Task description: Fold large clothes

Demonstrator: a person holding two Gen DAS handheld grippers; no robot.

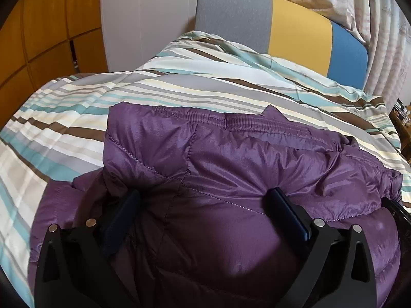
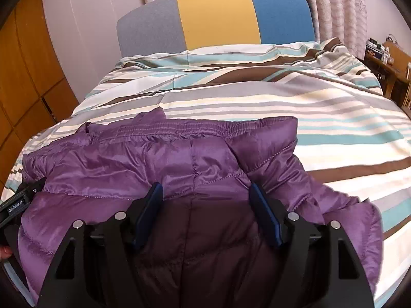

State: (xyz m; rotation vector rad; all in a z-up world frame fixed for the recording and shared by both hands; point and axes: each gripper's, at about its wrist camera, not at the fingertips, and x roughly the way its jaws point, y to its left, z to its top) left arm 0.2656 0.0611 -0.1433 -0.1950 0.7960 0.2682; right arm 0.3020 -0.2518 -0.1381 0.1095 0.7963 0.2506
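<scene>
Purple jacket (image 2: pixel 179 159) on striped duvet (image 2: pixel 321 107)

A: Which place is this?
B: A bedroom in a home: a bed (image 2: pixel 321 107) with striped cover, a padded headboard (image 2: pixel 218 18), curtains (image 2: pixel 334 7) and a wooden wardrobe (image 1: pixel 51 25).

The only writing I can read is "GenRobot.AI", in white letters on a black label (image 2: pixel 15 206) on the body of my left gripper (image 2: pixel 18 205), which shows at the left edge of my right wrist view, just beside the purple jacket (image 2: pixel 179 159). Small boxes on the wooden shelf (image 2: pixel 385 59) at the far right carry some print, but it is too small and blurred to read.
</scene>
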